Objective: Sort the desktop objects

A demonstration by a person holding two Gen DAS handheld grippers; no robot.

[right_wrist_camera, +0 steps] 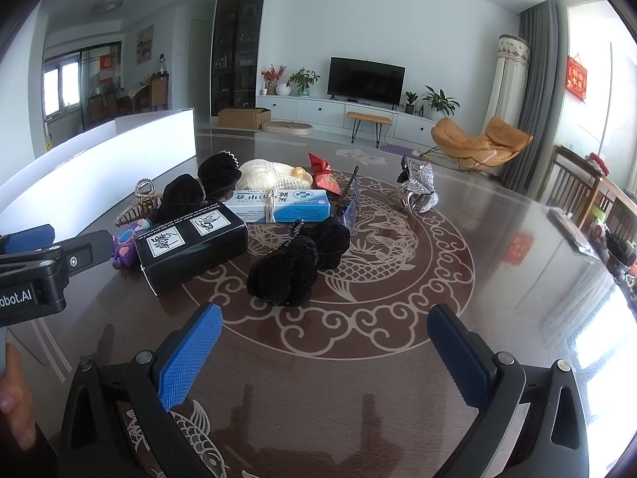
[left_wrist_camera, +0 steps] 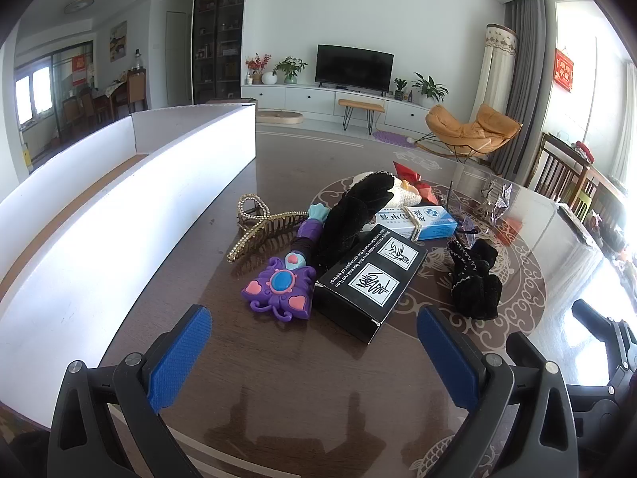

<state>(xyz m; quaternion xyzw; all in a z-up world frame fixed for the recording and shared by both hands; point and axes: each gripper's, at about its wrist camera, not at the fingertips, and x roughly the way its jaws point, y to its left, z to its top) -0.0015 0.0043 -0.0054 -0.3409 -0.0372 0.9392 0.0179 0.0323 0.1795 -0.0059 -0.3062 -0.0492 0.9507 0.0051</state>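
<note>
Both tongs spread wide, nothing held; left tongs [left_wrist_camera: 314, 352] hover low over the tabletop [left_wrist_camera: 278, 390], right tongs [right_wrist_camera: 324, 352] likewise, further from the white tray.

Landmark: the black box [left_wrist_camera: 368, 277], lying flat at the near edge of the clutter. All of it unsorted on the tabletop; the white tray [left_wrist_camera: 119, 215] stands along the box's left, bare cardboard floor showing where it can be seen.

- purple toy wand [left_wrist_camera: 278, 286] touching the box's left end, handle running away toward the gold hair claw [left_wrist_camera: 258, 225] beyond it
- black velvet piece [left_wrist_camera: 350, 215] draped behind the box, leaning on its far edge
- blue-and-white carton [left_wrist_camera: 422, 221] behind the box, partly overlapped by it
- black velvet bow [right_wrist_camera: 296, 261] to the box's right, apart from it, nothing on top
- silver hair clip [right_wrist_camera: 418, 187] well off to the right, beyond the bow

Key relation: the box lies dead ahead of the left tongs, just past the fingertips; its long axis runs diagonally — near end right, far end left — so the spread pads would need to turn to span its short side. Bow sits straight ahead of the right tongs. Judgement: left is nearer the box, wand and tray; right is nearer the bow.
</note>
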